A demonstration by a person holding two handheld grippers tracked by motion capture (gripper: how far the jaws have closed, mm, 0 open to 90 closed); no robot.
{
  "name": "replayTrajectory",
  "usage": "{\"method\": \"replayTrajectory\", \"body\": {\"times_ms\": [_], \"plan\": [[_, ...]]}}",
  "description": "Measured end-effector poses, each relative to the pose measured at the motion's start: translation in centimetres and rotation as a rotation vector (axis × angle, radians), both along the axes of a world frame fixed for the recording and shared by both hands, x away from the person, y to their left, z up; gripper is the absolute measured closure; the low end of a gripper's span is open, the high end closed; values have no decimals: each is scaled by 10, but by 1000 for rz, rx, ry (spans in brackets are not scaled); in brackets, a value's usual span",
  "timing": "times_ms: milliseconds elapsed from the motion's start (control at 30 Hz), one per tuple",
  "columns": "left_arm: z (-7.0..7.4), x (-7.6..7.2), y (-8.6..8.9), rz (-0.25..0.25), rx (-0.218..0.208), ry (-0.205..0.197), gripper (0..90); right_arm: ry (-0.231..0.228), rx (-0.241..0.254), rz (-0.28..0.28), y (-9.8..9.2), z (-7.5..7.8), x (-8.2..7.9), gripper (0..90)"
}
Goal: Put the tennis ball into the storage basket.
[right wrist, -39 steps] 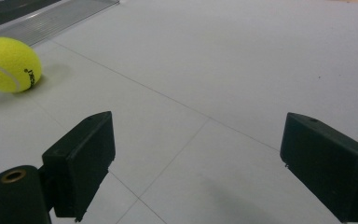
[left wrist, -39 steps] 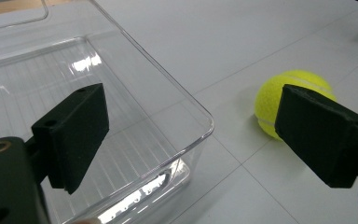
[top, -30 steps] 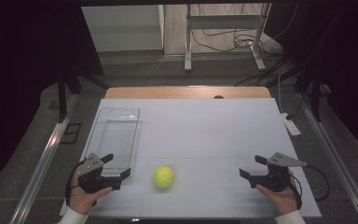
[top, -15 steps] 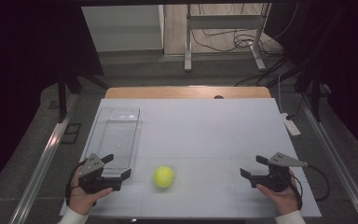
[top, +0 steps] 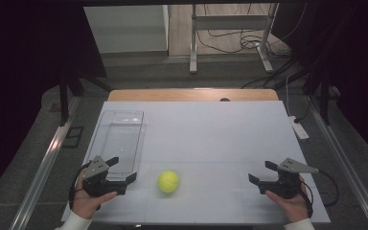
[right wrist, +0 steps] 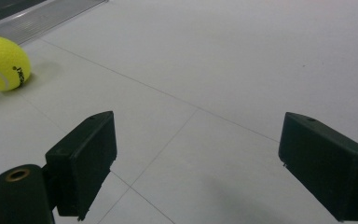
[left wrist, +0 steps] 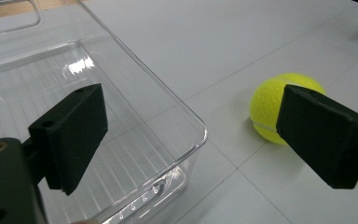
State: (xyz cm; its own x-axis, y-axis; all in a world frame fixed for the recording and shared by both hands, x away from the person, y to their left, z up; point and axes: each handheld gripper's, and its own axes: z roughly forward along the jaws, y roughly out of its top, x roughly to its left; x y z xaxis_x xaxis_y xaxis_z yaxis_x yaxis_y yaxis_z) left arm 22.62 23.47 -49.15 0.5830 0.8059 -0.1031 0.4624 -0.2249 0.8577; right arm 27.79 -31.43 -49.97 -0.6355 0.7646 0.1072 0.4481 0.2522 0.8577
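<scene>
In the high view we hold the left tongs (top: pixel 122 169) at the lower left of the frame, over the near end of the clear plastic tray (top: pixel 120 139). Their jaws stand apart with nothing between them and have just been opening a little further. The yellow tennis ball (top: pixel 168 181) lies on the white bench (top: pixel 211 139), low in the frame and a little left of centre, just beside the tray's near corner. Our right tongs (top: pixel 261 172) sit at the lower right, well apart from the ball, jaws wide and empty.
</scene>
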Motion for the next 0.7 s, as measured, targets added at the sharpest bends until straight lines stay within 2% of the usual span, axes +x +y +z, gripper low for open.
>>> {"method": "replayTrajectory", "body": {"times_ms": [367, 700], "plan": [[5, -1, -3, -35, 9, 26, 95, 2, 1, -1, 1, -1, 1, 121], [12, 1, -8, -57, 15, 21, 95, 3, -6, 0, 1, -1, 2, 124]]}}
